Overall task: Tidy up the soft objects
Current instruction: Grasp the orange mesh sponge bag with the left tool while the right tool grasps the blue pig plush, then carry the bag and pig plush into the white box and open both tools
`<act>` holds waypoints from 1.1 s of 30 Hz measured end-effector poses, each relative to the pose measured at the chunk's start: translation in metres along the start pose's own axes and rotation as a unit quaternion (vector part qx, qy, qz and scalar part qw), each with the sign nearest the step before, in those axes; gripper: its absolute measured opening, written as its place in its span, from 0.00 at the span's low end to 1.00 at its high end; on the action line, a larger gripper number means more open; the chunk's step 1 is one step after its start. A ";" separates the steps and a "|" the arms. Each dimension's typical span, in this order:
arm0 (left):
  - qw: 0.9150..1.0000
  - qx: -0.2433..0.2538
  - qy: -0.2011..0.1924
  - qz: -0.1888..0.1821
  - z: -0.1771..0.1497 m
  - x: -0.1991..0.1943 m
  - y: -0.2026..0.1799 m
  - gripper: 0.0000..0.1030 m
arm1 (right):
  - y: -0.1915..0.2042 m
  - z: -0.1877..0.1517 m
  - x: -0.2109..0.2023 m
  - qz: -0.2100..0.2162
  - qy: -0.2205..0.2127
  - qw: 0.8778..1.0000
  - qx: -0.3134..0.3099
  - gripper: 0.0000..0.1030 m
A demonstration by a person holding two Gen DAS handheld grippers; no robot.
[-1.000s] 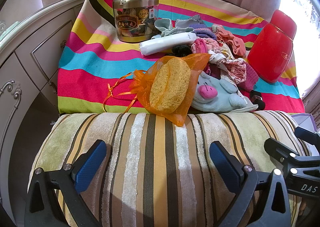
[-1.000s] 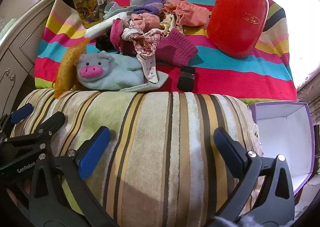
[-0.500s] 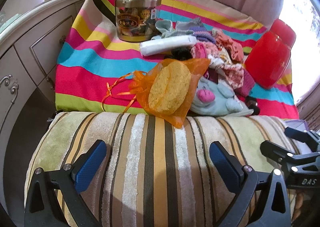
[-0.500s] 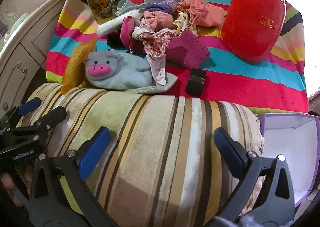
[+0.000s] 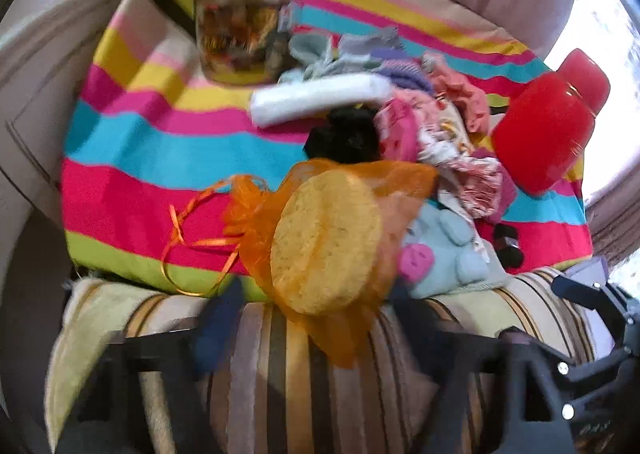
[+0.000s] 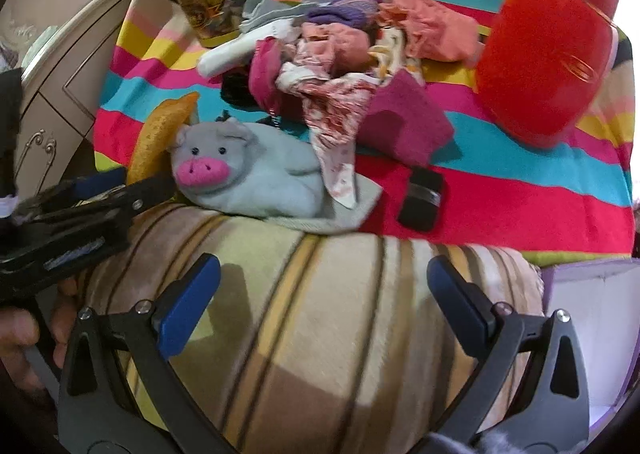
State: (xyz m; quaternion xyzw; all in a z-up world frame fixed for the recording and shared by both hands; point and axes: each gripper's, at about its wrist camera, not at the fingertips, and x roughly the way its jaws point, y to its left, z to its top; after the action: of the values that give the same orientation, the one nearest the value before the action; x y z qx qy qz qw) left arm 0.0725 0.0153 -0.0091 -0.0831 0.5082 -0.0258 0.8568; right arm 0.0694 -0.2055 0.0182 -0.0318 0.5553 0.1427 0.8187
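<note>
Since the earlier frame the left gripper [image 5: 320,338] has advanced toward the orange pouch [image 5: 332,238] at twelve o'clock, fingers closing around its lower edge; right gripper [image 6: 320,294] stays wide over the striped cushion [image 6: 320,314].

The left gripper [image 5: 320,338] is smeared by motion while closing, its fingers [image 5: 218,328] dark blurs, the jar [image 5: 244,17] at twelve o'clock unreadable, the purple box [image 6: 592,334] cut off at four o'clock.
</note>
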 end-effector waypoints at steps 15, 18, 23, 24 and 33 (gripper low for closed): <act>0.993 -0.093 -0.037 -0.058 -0.004 -0.010 0.039 0.18 | 0.061 0.037 0.036 0.010 0.016 0.994 -0.110 1.00; 0.992 -0.104 -0.040 -0.061 -0.005 -0.010 0.044 0.18 | 0.076 0.043 0.050 -0.004 0.025 0.990 -0.142 1.00; 0.992 -0.104 -0.041 -0.059 -0.006 -0.006 0.044 0.18 | 0.084 0.054 0.075 -0.025 0.037 0.986 -0.163 0.92; 0.992 -0.104 -0.042 -0.059 -0.006 -0.006 0.044 0.18 | 0.084 0.055 0.076 -0.026 0.037 0.986 -0.161 0.86; 0.993 -0.078 -0.084 -0.039 -0.008 -0.025 0.030 0.16 | 0.066 0.044 0.040 0.014 -0.025 0.991 -0.132 0.46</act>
State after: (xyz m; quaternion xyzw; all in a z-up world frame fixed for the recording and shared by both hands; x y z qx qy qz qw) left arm 0.0517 0.0476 0.0038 -0.1710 0.4315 -0.0128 0.8857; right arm 0.1047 -0.1248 0.0055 -0.1285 0.5112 0.2271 0.8189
